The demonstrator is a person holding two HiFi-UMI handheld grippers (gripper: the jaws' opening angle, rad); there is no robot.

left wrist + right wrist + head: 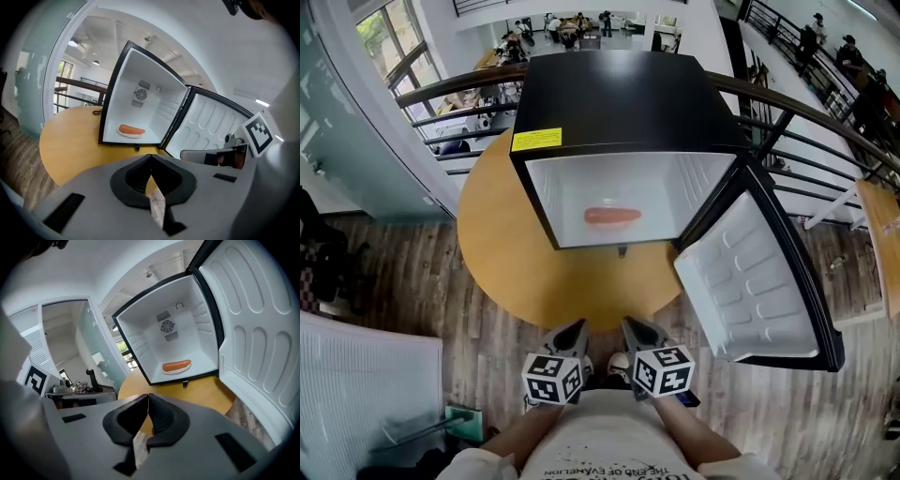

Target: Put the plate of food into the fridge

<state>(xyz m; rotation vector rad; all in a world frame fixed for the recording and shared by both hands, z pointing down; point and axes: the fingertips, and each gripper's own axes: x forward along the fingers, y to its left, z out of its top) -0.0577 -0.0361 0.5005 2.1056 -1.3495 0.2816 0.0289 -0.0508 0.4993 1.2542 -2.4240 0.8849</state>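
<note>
Head view: a black mini fridge (619, 103) stands on a round wooden counter (511, 253), its white-lined door (750, 281) swung wide open to the right. On the fridge's white floor, about midway across, lies a small white plate (123, 134) carrying one smooth orange-red sausage (613, 216), laid lengthwise across the opening. The sausage covers most of the plate, so only a thin pale rim shows beneath it. The left claw (578, 325) and right claw (628, 324) hang side by side close to the person's body, over the counter's near edge and well apart from the fridge. Each is clenched tip to tip on nothing.
</note>
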